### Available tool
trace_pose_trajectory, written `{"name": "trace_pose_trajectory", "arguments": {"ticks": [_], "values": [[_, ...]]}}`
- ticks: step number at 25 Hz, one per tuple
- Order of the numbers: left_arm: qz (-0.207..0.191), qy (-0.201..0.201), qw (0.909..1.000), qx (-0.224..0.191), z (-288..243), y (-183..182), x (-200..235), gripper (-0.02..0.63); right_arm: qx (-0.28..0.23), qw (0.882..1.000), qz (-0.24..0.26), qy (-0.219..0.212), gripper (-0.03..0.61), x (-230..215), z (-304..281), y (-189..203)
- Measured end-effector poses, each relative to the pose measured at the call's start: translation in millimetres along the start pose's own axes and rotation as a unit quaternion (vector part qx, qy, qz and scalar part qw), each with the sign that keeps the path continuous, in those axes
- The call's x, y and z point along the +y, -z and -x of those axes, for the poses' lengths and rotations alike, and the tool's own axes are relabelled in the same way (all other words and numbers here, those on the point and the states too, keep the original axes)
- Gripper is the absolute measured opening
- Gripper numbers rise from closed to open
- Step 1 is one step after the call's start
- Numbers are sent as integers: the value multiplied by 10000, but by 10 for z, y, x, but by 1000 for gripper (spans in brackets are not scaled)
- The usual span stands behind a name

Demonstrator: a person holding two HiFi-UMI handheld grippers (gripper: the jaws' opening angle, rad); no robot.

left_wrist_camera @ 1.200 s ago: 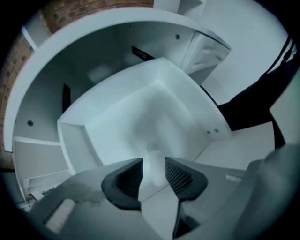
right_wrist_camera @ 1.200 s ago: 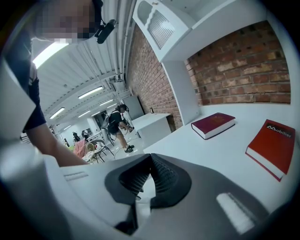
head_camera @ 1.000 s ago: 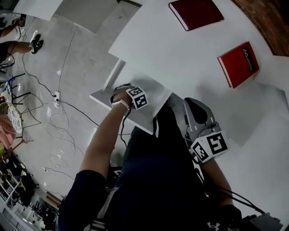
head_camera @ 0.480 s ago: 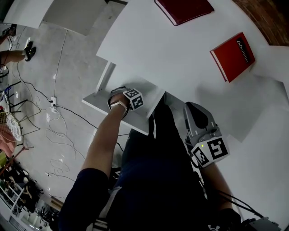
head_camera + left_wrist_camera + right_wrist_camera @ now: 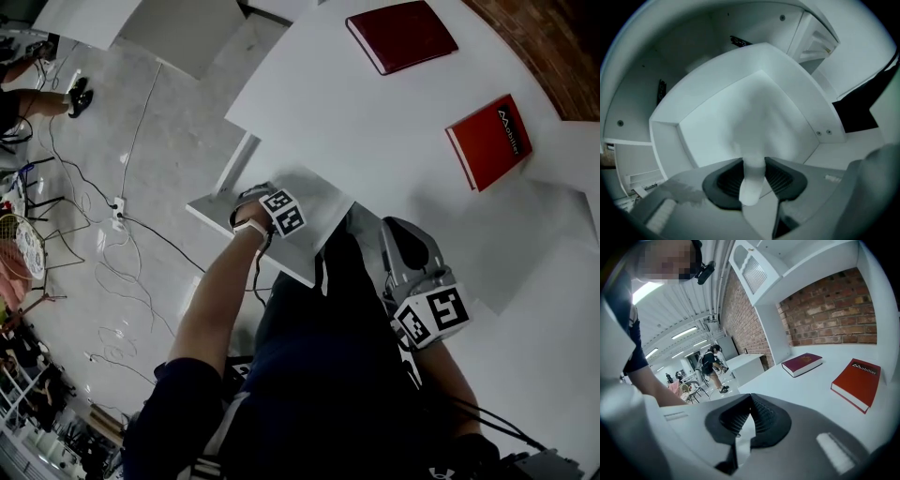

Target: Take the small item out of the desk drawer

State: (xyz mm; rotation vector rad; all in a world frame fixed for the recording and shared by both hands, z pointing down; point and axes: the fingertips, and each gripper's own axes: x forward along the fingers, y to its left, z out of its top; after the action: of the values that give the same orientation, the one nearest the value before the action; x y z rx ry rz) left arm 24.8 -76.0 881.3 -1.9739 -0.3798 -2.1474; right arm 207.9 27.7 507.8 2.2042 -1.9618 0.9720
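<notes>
Head view: the left hand-held gripper points down into the open white drawer at the worktop edge. The right hand-held gripper is held well apart from it, over the worktop, with a dark red book and a red book lying beyond. Left gripper view: the jaws have just been closing and now clamp a small white item between the pads, over the drawer's inside. Right gripper view: the jaws are clenched together with nothing between them, facing the two books.
</notes>
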Motion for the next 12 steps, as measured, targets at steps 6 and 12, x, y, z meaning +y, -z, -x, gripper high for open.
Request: {"name": "trace_pose_trajectory", "arguments": {"ticks": [6, 12], "values": [[353, -269, 9972, -594, 384, -39, 103, 149, -87, 9994, 209, -243, 3, 171, -101, -115], [840, -513, 9866, -1301, 890, -81, 205, 149, -183, 9978, 407, -484, 3, 341, -214, -245]]}}
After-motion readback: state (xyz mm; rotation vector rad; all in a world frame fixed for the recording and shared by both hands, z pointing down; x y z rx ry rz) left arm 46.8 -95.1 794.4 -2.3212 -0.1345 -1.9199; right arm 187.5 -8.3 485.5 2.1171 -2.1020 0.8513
